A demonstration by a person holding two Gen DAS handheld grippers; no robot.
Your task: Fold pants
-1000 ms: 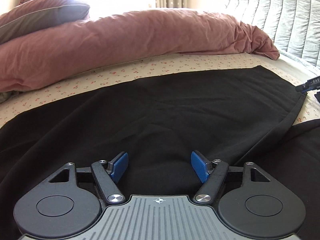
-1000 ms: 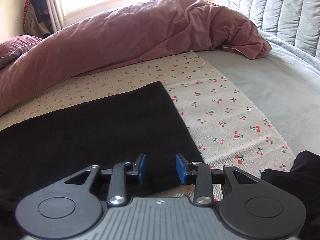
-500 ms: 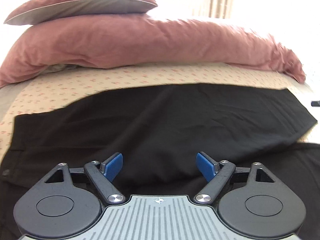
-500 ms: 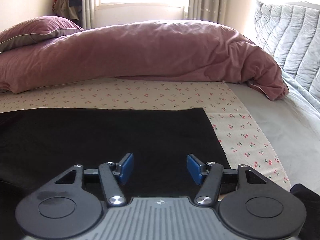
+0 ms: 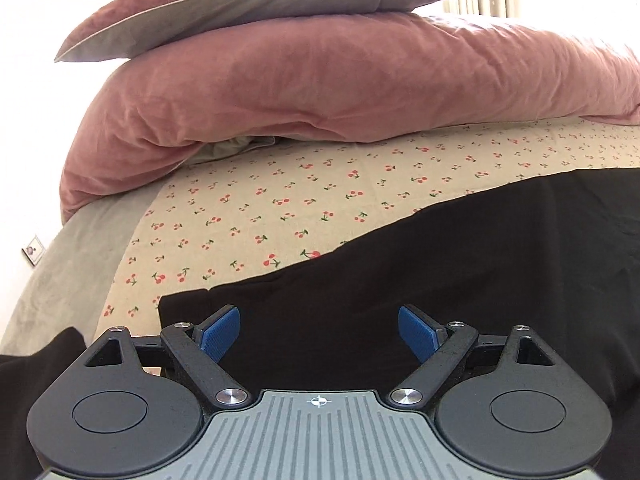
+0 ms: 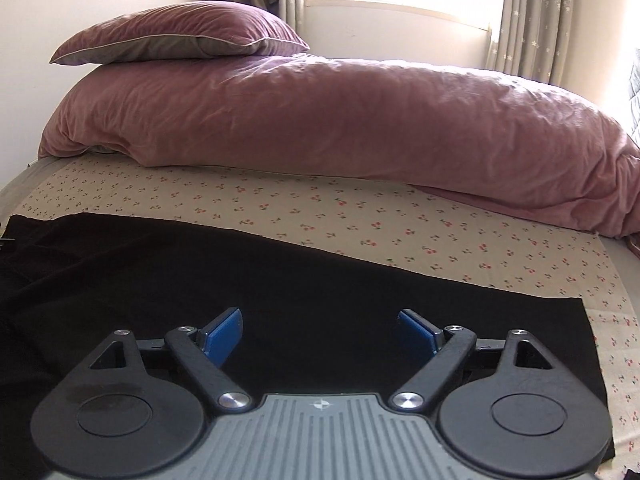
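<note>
The black pants [image 5: 460, 272] lie flat on the cherry-print sheet [image 5: 280, 204]. In the left wrist view their left end, with a stepped corner [image 5: 184, 300], lies just ahead of my left gripper [image 5: 319, 334], which is open and empty just above the cloth. In the right wrist view the pants [image 6: 280, 280] stretch across the frame, and their right end [image 6: 576, 320] lies to the right of my right gripper [image 6: 319, 334]. That gripper is open and empty over the cloth.
A rolled pink duvet [image 6: 340, 128] lies along the far side of the bed with a pink-and-grey pillow [image 6: 180, 36] on its left end. Grey mattress [image 5: 68, 256] borders the sheet on the left. A window and curtains [image 6: 560, 16] stand behind.
Both grippers have swung left along the pants. The right gripper's jaws have opened wide; the left stays open. The left view now shows the pants' left end instead of their middle.
</note>
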